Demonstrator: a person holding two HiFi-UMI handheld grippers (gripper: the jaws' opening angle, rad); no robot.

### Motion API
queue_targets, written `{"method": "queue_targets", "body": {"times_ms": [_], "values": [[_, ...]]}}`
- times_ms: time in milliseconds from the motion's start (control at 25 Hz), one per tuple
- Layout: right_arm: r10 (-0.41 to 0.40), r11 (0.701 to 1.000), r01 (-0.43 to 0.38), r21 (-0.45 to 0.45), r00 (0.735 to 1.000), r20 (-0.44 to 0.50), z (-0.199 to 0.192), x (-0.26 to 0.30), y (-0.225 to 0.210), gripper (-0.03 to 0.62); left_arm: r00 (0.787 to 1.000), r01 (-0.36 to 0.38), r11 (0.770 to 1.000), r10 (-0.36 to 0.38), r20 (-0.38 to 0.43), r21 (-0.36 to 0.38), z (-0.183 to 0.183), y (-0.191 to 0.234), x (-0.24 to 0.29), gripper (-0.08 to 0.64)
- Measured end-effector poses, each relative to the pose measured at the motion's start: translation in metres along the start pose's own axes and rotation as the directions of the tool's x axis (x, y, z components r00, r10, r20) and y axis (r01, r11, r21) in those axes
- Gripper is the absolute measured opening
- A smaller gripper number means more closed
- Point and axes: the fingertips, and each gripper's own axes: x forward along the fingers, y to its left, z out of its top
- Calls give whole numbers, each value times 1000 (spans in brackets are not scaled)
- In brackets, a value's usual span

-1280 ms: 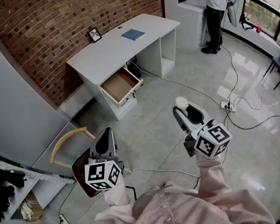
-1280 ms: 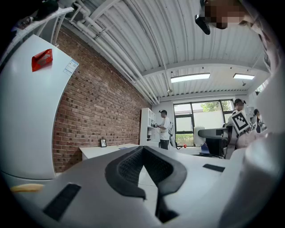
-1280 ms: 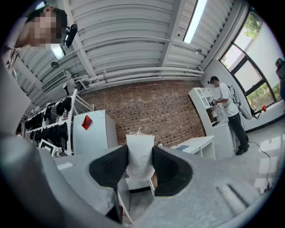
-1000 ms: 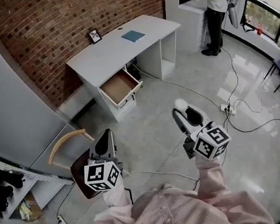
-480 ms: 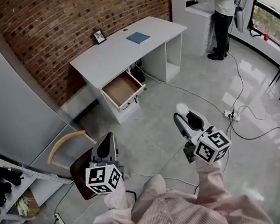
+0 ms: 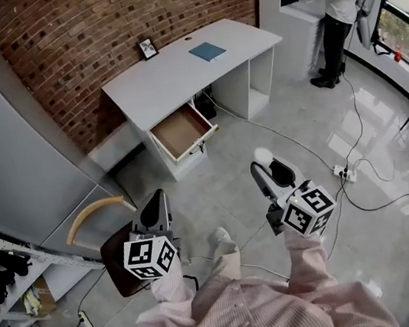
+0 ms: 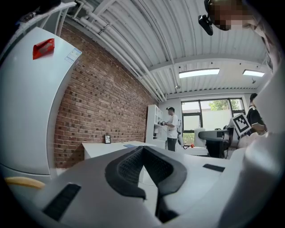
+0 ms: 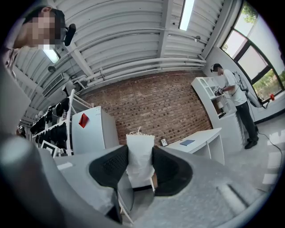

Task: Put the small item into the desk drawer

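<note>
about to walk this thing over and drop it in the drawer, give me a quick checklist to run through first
1. Small white frayed-top packet clamped between the right gripper pads: ok.
2. Wood-lined drawer of the white desk pulled open, nothing visible inside: ok.
3. Drawer within reach from here: not ok. It sits well across the grey floor, so step closer first.
4. Left gripper free, jaws together on nothing: ok.
5. Straight line to the drawer: ok. The white power strip lies off to the right of it.
</note>
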Motion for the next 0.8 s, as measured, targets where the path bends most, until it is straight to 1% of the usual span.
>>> {"method": "queue_targets", "body": {"times_ms": [200,560,800], "values": [[7,1000,-6,13,999,-34,-7,50,-30,169,1000,-7,1000,7,-14,-22,-6,23,50,-2],[7,999,-1,50,993,-117,-18,151,-84,169,997,-24,997,18,-74,-75,-17,74,147,-2],[21,998,-10,67,984,-175,-37,216,-113,169,995,-36,994,25,-100,-108,-30,112,205,-2]]}}
